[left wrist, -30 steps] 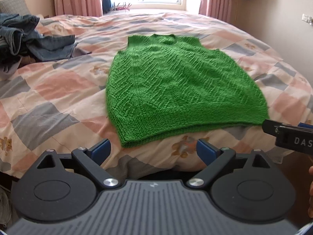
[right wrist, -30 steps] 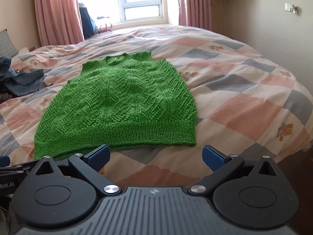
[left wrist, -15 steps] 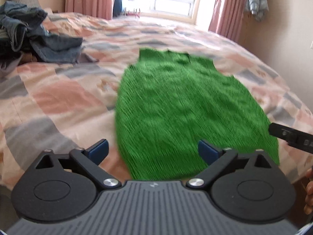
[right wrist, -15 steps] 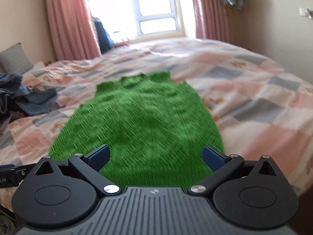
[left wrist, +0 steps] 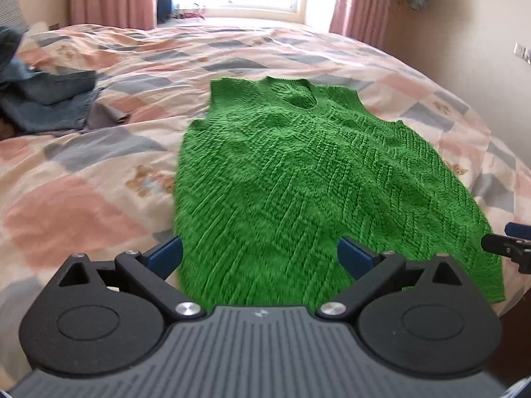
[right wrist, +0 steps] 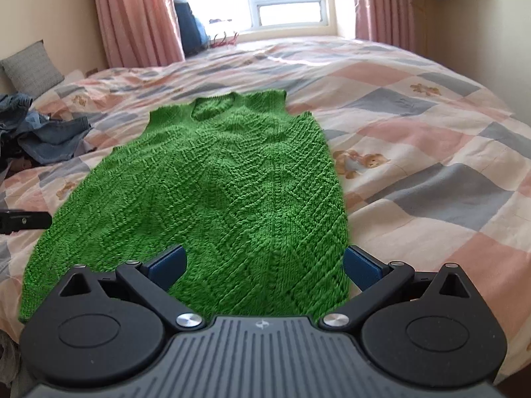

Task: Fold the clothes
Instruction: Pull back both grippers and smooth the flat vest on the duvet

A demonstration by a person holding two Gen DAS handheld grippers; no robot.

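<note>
Hovering both claws released over the hem: left claw (left wrist: 260,255) at 7 o'clock corner, right claw (right wrist: 265,262) at 5. Green vest (left wrist: 308,179) flat on bed (left wrist: 83,172). Risk: I pinch quilt with knit, dragging both.

Left gripper (left wrist: 260,253): black body, ribbed grey plate with small pale logo, two round black hubs with triangular cut-outs, silver pivot screws, blue fingertip pads (left wrist: 353,255). Right gripper (right wrist: 264,262): same build, blue pads (right wrist: 166,262), silver screws, grey ribbed plate.
</note>
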